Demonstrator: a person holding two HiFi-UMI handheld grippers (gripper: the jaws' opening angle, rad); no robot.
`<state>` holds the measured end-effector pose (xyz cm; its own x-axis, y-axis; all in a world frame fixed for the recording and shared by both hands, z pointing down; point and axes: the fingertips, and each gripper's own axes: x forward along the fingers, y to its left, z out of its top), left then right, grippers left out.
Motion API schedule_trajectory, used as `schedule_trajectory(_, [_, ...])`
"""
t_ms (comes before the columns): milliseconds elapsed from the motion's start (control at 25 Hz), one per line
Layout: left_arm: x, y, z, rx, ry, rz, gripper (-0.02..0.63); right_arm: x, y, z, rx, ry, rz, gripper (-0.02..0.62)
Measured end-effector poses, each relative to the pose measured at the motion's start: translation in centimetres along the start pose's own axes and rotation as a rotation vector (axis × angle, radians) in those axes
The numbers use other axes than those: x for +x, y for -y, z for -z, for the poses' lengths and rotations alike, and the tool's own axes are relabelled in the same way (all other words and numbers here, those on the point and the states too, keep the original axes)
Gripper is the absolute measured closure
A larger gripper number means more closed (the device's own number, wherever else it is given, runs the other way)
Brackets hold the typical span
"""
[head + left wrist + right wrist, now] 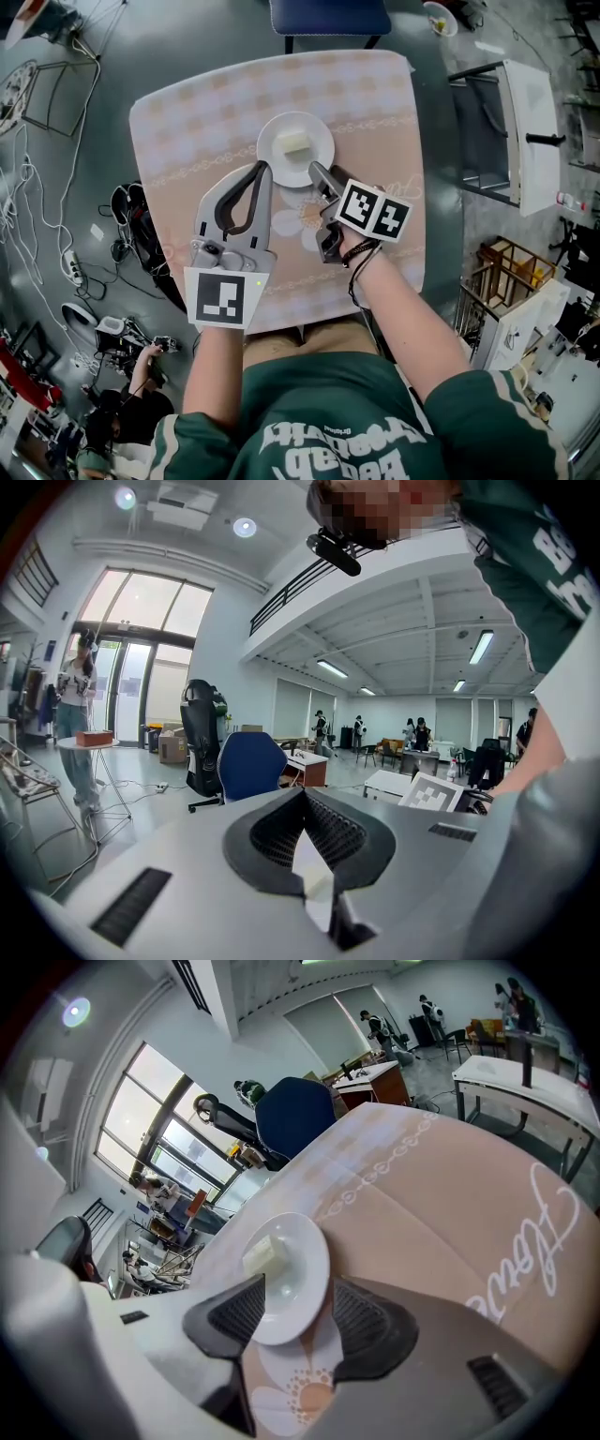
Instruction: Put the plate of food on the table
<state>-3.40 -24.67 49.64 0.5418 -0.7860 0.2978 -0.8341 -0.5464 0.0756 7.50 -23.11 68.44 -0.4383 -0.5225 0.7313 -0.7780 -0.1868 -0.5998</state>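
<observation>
Nearest me, the right hand-held gripper [296, 1286] has its jaws wide, one on either side of the plate's near rim, with the pads clear of the china. Nothing is pinched, which fits a plate [324, 153] that sits flat and bears its own weight. Just left of the plate, the left hand-held gripper [263, 170] has its jaws closed tip to tip on nothing. I'd say it waits there because one grip was enough for so light a dish.

The plate is white, with a pale block of food [294, 142] at its middle, so the job looks as good as done. Under the plate, the desk [187, 131] wears a pinkish checked cloth with a flower print on the near side of the plate. It is level, so nothing should slide.

Beyond the plate a blue chair [328, 17] stands at the desk's far edge. Left of the plate, cables [42, 234] trail over the grey floor [197, 37]. Right of it stands a white table [530, 131]. Farther beyond the plate is an open hall with tall windows [131, 667] and people [414, 731] at the far end.
</observation>
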Motion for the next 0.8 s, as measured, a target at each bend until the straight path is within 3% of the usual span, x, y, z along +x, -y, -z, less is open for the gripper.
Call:
schedule_trajectory(400, [-0.8,0.9,-0.9,0.027,0.013,0.002,0.597,-1.6,-1.3,0.1,0.002,0.014,-0.063,0.371])
schedule_trajectory(440, [-0.9,1.1,-1.1,0.033,0.015,0.006,0.597,-1.9,-1.6,0.0,0.005,0.018,-0.081,0.383])
schedule_trajectory(600, [-1.6,1.5,-1.7,0.039,0.020,0.009,0.597,-3.2,-3.2,-0.3,-0.008,0.034,-0.128,0.529])
schedule_trajectory(800, [-3.1,2.1,-2.7,0.041,0.046,0.006,0.597,-5.2,-5.1,-0.5,-0.034,0.062,-0.179,0.578])
